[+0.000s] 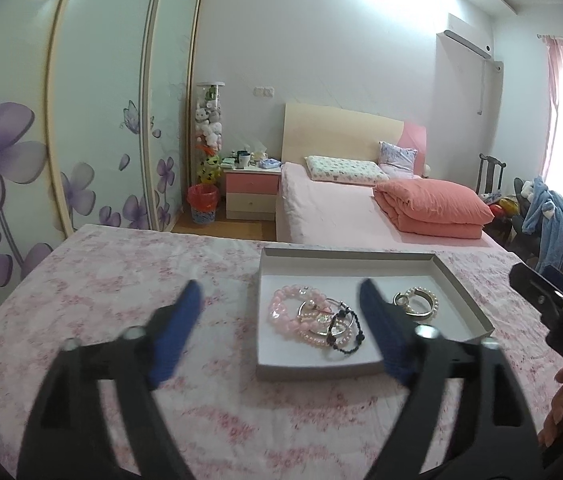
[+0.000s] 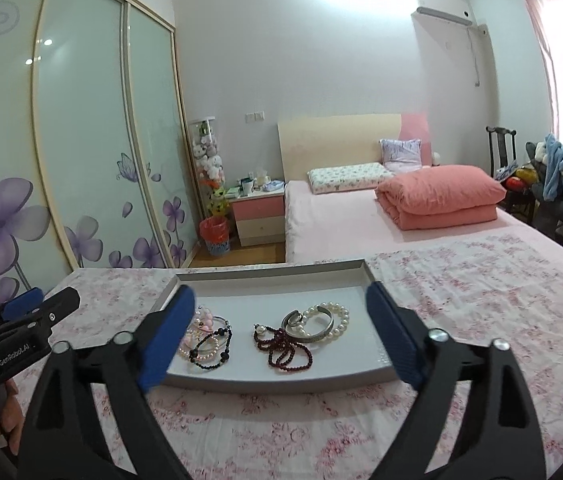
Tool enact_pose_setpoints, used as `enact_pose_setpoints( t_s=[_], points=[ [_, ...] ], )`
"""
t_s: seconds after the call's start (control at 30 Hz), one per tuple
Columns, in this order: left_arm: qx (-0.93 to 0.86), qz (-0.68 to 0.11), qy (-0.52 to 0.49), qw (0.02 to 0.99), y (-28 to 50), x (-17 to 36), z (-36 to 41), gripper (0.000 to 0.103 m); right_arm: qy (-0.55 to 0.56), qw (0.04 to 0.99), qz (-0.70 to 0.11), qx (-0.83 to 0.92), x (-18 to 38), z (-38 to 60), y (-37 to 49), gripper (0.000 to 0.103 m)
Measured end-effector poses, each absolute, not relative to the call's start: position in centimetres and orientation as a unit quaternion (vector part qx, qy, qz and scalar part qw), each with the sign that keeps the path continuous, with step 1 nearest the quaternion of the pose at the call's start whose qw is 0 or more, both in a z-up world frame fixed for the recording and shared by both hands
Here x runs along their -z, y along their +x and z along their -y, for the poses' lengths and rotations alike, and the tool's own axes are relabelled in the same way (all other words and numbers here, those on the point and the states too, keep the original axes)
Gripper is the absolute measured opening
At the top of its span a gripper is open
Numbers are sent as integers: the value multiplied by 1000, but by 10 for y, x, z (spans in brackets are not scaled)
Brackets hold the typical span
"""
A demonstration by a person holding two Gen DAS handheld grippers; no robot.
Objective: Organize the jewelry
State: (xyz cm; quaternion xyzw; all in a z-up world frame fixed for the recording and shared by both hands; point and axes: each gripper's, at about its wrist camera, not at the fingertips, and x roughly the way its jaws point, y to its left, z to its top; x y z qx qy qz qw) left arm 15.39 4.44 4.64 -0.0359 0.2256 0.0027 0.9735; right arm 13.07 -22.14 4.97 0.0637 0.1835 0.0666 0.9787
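Note:
A shallow grey tray (image 1: 463,292) lies on the floral cloth. It holds pink bead bracelets (image 1: 281,308), a black bead bracelet (image 1: 347,332) and a pearl bracelet with a silver bangle (image 1: 421,300). The right wrist view adds a dark red bead string (image 2: 281,348) in the tray (image 2: 273,274), beside the pearl bracelet (image 2: 337,320). My left gripper (image 1: 280,290) hovers open before the tray's near left part, nothing between its blue pads. My right gripper (image 2: 279,292) is open too, empty, facing the tray's near edge. Each gripper shows at the other view's edge.
The pink floral cloth (image 2: 461,320) covers the surface around the tray. Beyond it stand a bed with a folded salmon quilt (image 1: 433,208), a pink nightstand (image 1: 251,196), a red bin (image 1: 202,204) and wardrobe doors with purple flowers (image 1: 1,168). A hand (image 1: 561,408) shows at right.

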Motion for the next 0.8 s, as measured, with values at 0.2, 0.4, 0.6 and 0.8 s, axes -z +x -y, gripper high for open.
enact_pose_setpoints(
  t_s=[0.2, 0.4, 0.6, 0.8],
  points=[
    [-8, -219, -30, 975, 123, -46, -46, 99, 36, 983, -169, -56, -51, 225, 98, 101],
    [-3, -208, -25, 978, 91, -46, -45, 99, 24, 985, -162, -60, -48, 226, 67, 101],
    [-11, -184, 1, 983, 60, -46, -37, 99, 32, 987, -148, -63, -49, 226, 41, 101],
    [-7, -180, 1, 984, 42, -39, -32, 99, 39, 986, -150, -65, -41, 225, 30, 101]
  ],
)
